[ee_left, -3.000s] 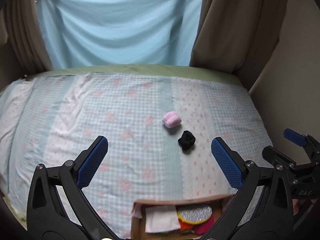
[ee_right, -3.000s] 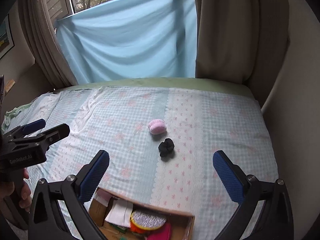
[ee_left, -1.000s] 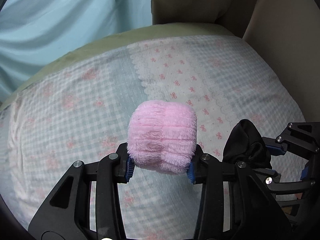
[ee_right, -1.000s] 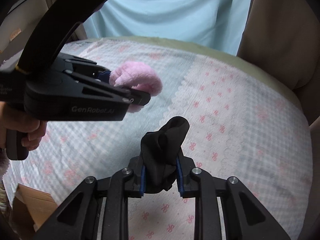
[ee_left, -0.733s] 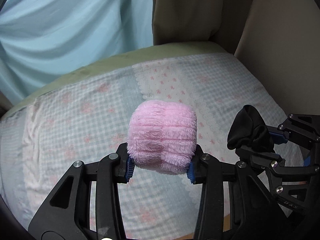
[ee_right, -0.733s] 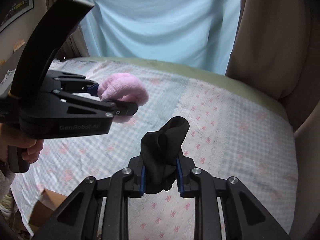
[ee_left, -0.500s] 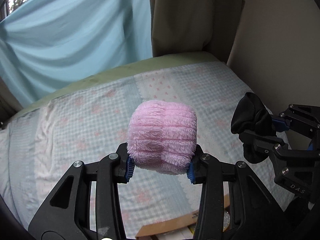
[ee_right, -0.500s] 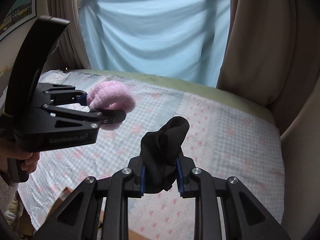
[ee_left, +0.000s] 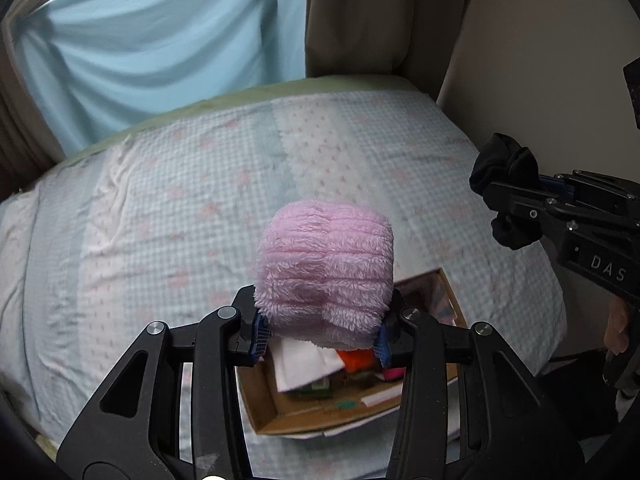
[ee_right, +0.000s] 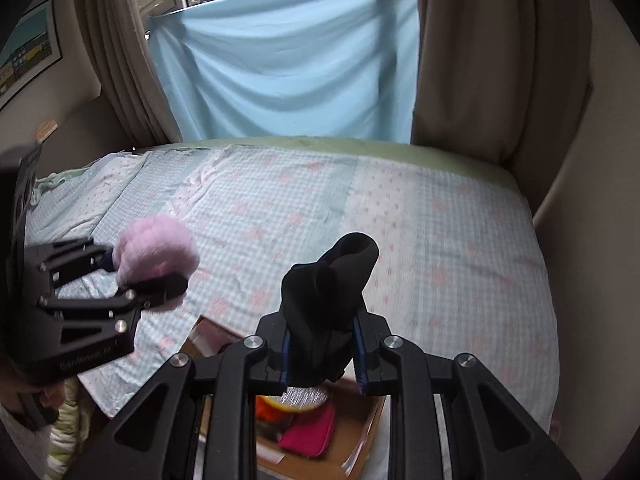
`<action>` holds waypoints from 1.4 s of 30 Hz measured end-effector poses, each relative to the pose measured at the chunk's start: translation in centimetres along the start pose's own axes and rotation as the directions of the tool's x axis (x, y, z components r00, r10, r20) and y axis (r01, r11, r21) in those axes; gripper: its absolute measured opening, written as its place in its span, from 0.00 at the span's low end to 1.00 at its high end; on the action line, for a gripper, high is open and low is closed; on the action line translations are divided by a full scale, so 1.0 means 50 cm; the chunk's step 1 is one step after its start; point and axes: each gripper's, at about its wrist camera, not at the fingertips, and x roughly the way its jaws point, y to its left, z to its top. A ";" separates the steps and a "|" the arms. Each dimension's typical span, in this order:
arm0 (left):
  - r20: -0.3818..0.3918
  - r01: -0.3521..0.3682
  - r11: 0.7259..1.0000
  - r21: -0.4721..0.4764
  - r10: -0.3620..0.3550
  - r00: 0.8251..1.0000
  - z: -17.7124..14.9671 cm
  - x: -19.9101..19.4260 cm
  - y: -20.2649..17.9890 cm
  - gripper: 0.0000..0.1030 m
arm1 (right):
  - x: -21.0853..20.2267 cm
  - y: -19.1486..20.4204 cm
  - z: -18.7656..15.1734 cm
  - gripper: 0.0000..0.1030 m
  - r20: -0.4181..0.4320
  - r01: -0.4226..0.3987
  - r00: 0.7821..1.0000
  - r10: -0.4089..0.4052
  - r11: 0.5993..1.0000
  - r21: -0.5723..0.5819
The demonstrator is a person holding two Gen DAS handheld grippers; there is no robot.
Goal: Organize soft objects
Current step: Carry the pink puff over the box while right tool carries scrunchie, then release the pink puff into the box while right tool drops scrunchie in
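Observation:
My left gripper (ee_left: 320, 336) is shut on a fluffy pink soft object (ee_left: 325, 264) and holds it in the air above the near bed edge. It also shows at the left of the right wrist view (ee_right: 156, 254). My right gripper (ee_right: 322, 356) is shut on a black fabric bundle (ee_right: 328, 300), also lifted; it shows at the right of the left wrist view (ee_left: 506, 184). Below both grippers an open cardboard box (ee_left: 280, 412) sits at the near edge of the bed, partly hidden by the fingers.
The box (ee_right: 348, 440) holds white cloth (ee_left: 304, 364), an orange item (ee_left: 356, 360), a red pouch (ee_right: 312, 428) and a silver round item (ee_right: 304, 394). The checked bedspread (ee_left: 180, 200) stretches back to a blue curtain (ee_right: 288, 64). A wall (ee_left: 540, 60) borders the right side.
Both grippers closed on the pink object and the black bundle, lifted them off the bed and drew back toward the near edge. The cardboard box has come into view below them.

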 end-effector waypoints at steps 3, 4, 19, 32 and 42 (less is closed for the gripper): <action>-0.040 0.007 0.999 -0.041 -0.008 0.999 -0.053 -0.001 0.006 0.36 | -0.018 0.010 -0.043 0.21 -0.033 0.005 0.999 -0.003 0.998 0.064; -0.055 0.006 0.999 -0.054 -0.008 0.998 -0.071 0.001 0.010 0.36 | -0.019 0.015 -0.054 0.21 -0.045 0.009 0.999 -0.006 0.997 0.077; -0.392 -0.010 0.989 -0.146 -0.049 0.919 -0.237 0.198 0.022 0.36 | 0.130 0.061 -0.243 0.21 -0.374 0.025 0.927 0.036 0.987 0.159; -0.448 0.018 0.991 -0.134 -0.077 0.891 -0.218 0.256 0.004 0.77 | 0.206 -0.004 -0.283 0.34 -0.475 0.028 0.868 0.147 0.939 0.342; -0.496 -0.039 0.996 -0.084 -0.008 0.868 -0.230 0.282 0.032 1.00 | 0.245 -0.032 -0.295 0.99 -0.489 0.066 0.865 0.117 0.938 0.341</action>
